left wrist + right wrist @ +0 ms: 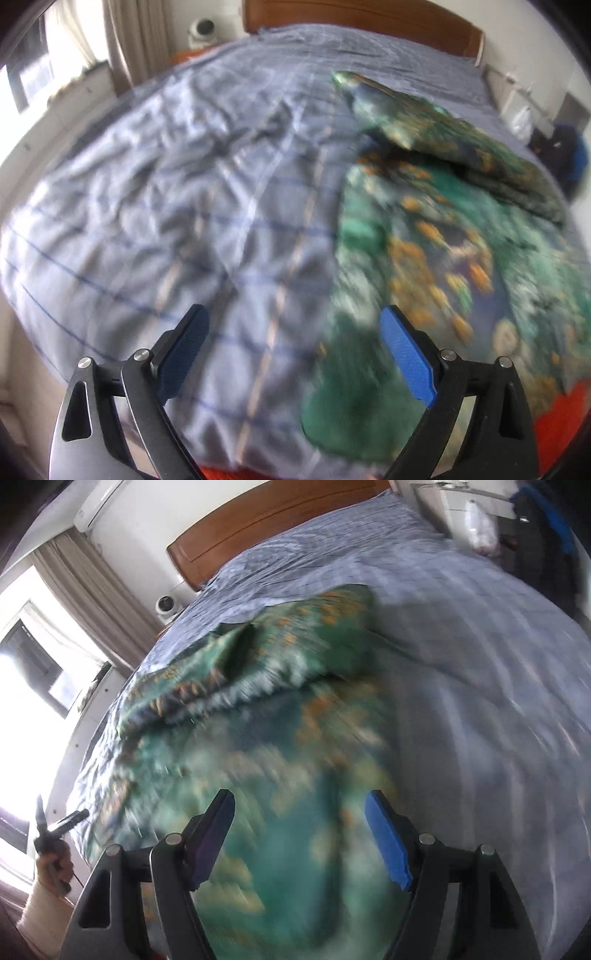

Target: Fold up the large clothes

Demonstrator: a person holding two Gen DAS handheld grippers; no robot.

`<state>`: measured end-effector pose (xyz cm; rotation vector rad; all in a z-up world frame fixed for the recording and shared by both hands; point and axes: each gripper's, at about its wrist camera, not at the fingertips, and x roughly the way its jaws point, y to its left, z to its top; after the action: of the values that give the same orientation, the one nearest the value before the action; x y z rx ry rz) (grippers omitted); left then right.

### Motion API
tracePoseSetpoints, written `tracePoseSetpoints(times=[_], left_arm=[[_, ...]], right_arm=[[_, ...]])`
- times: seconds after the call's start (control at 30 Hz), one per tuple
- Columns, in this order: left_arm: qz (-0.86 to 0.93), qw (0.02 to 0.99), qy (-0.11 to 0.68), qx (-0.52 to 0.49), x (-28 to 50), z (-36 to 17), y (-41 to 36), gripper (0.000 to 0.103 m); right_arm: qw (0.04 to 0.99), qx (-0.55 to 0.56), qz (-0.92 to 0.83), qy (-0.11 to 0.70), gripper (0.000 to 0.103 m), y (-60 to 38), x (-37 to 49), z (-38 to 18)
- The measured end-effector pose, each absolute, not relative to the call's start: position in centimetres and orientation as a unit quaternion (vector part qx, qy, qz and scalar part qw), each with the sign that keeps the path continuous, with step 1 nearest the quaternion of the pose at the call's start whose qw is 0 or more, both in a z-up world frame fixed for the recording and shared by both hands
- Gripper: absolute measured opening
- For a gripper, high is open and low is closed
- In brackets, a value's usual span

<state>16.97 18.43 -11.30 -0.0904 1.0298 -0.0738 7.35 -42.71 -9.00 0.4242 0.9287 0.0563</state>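
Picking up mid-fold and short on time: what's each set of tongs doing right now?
Left tongs: open, holding nothing, above the bed sheet.
Right tongs: open, holding nothing, above the green patterned garment.

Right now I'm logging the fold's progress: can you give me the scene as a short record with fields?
surface: bed with grey-blue checked sheet
garment: green patterned garment lying on the sheet, its far part doubled over in a fold
left gripper: open, nothing between the fingers
right gripper: open, nothing gripped, above the garment
background: wooden headboard, curtain
image quality: blurred
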Motion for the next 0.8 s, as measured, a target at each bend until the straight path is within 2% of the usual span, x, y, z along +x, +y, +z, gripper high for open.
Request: tracePoseSetpoints(times=[0.27, 0.57, 0.8], left_arm=[[-0.069, 0.861, 0.503, -0.037, 15.2, -12.8, 16.5, 0.095], [-0.097, 0.837, 0.535, -0.061, 15.9, -14.2, 16.0, 0.098], [-0.146, 0.820, 0.549, -0.066, 15.6, -14.7, 14.7, 0.095]], right_arm=[[0.856, 0.271, 0.035, 0.439, 0.077, -45.0, -0.2, -11.6], [0.831, 0.311, 0.058, 0.458, 0.079, -46.4, 0.9, -13.8], [0.809, 0.298, 0.120, 0.492, 0.081, -44.9, 2.4, -14.8]])
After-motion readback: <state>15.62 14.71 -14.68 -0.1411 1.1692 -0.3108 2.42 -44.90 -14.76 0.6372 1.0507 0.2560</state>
